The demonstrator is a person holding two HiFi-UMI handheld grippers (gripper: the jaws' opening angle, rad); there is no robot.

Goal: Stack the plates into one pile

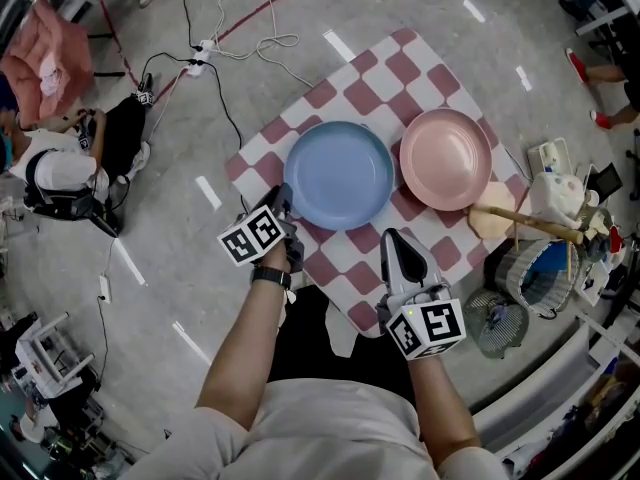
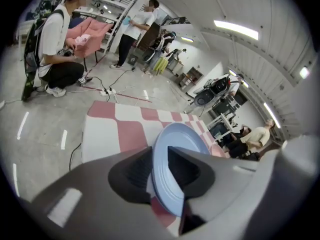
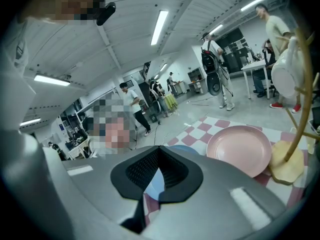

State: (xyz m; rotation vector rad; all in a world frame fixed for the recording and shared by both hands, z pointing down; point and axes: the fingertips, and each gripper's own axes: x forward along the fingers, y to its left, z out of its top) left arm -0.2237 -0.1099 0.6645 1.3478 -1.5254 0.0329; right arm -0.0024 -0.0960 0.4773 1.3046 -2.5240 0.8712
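**Blue plate pinched at the rim, to be carried onto the pink one**

The blue plate (image 1: 338, 175) is seen just left of the pink plate (image 1: 446, 158), the rims near but apart, both on the checked cloth (image 1: 415, 78) over the worktop. The left claw (image 1: 285, 203) is closed on the blue plate's rim, at the side farthest from the pink plate. The right claw (image 1: 396, 238) is held on the person's side of the pink plate, apart from it, its jaws drawn together with nothing between them.

The step in hand is judged to be the lift. It is best done with a firm pinch, the plate raised clear of the pink plate's rim, held level, then lowered centred.

Being round, the blue plate has no long axis. It is laid flat, hollow face up. Whether it is off the cloth cannot be told.
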